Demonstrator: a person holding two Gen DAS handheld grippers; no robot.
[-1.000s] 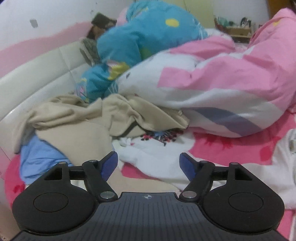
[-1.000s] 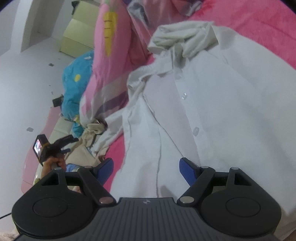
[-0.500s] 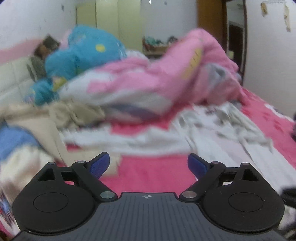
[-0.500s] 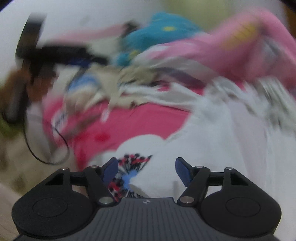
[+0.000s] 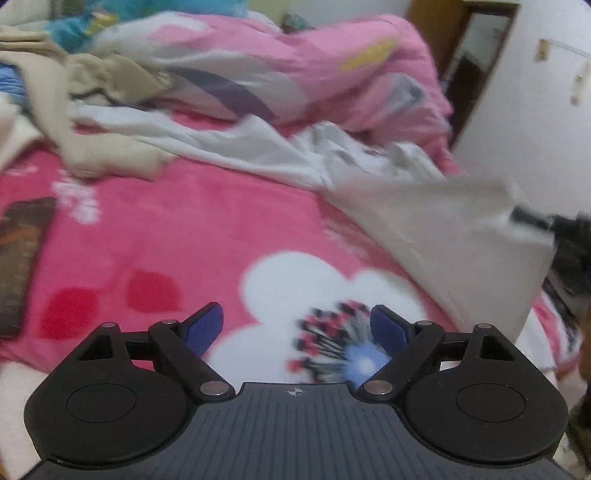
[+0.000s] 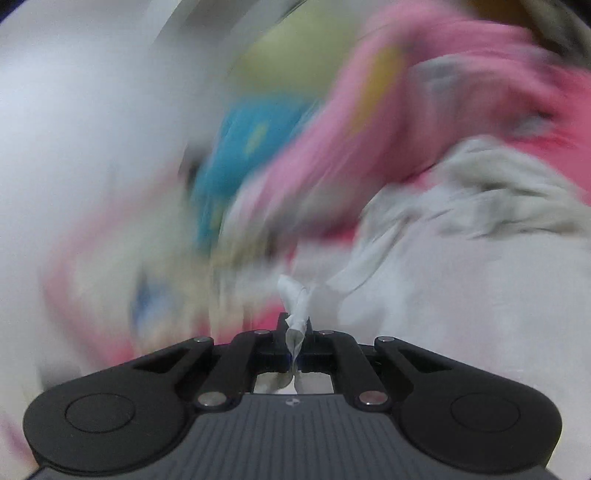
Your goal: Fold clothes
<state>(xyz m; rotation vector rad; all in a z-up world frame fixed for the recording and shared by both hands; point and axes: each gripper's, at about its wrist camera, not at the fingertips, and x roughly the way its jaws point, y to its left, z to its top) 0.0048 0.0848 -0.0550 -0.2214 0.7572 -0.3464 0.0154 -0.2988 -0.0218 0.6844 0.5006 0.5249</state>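
The white shirt [image 5: 443,221] lies across the pink bed sheet [image 5: 184,229], with one corner lifted at the right of the left wrist view. There the dark shape of my right gripper [image 5: 565,236] holds that corner. In the blurred right wrist view my right gripper [image 6: 295,332] is shut on a twisted bit of the white shirt [image 6: 461,277], which pokes up between the pads. My left gripper [image 5: 295,310] hangs over the sheet's white flower print; its jaws stand wide and are closing, with nothing between them.
A pink and white quilt [image 5: 295,66] is heaped at the back. Beige clothes [image 5: 110,155] lie at the left, with a blue plush [image 5: 74,22] behind them. A dark flat object [image 5: 22,258] rests at the left edge. A doorway [image 5: 469,55] shows at the far right.
My right gripper shut on the shirt's edge and lifted it. My left gripper swung right and dipped from the beige pile to the flower print.
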